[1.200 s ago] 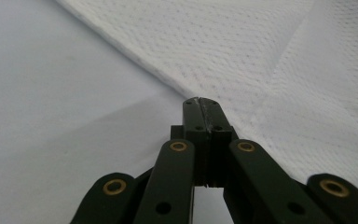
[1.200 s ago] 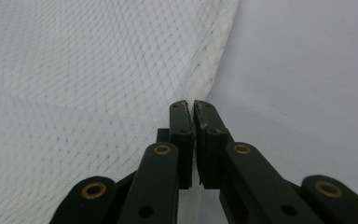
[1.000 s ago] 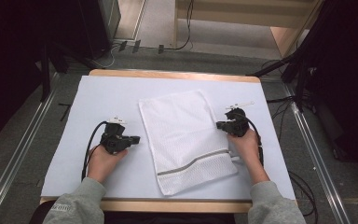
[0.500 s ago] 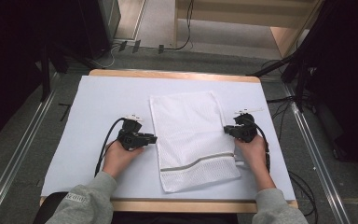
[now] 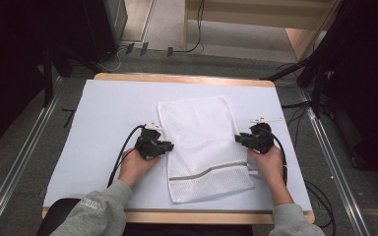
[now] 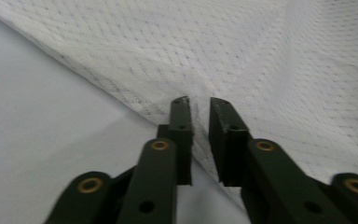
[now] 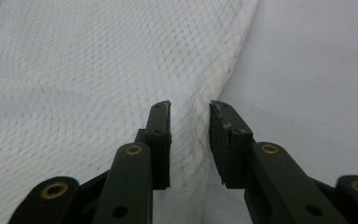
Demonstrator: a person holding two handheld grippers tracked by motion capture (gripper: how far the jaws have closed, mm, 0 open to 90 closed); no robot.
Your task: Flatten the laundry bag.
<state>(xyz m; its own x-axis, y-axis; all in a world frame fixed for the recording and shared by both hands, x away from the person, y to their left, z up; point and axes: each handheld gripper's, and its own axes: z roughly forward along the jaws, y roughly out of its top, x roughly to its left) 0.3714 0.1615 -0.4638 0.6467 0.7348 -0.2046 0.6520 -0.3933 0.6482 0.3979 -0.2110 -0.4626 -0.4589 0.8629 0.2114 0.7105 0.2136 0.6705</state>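
Now the left gripper [image 5: 170, 145] is closing its jaws on the left edge of the white mesh bag [image 5: 204, 142], which is lying flat mid-table, while the right gripper [image 5: 237, 139] is opening, the bag's right edge sitting loose between its jaws

Table sheet [image 5: 103, 108] bare to the left, behind and in front of the mesh bag [image 5: 202, 142]; open passage there. Bag lies flat mid-table, between left gripper [image 5: 166, 145] and right gripper [image 5: 240, 139], each at a side edge. Narrow bare strip right of the bag. Cables [image 5: 120, 157] trail beside both hands.
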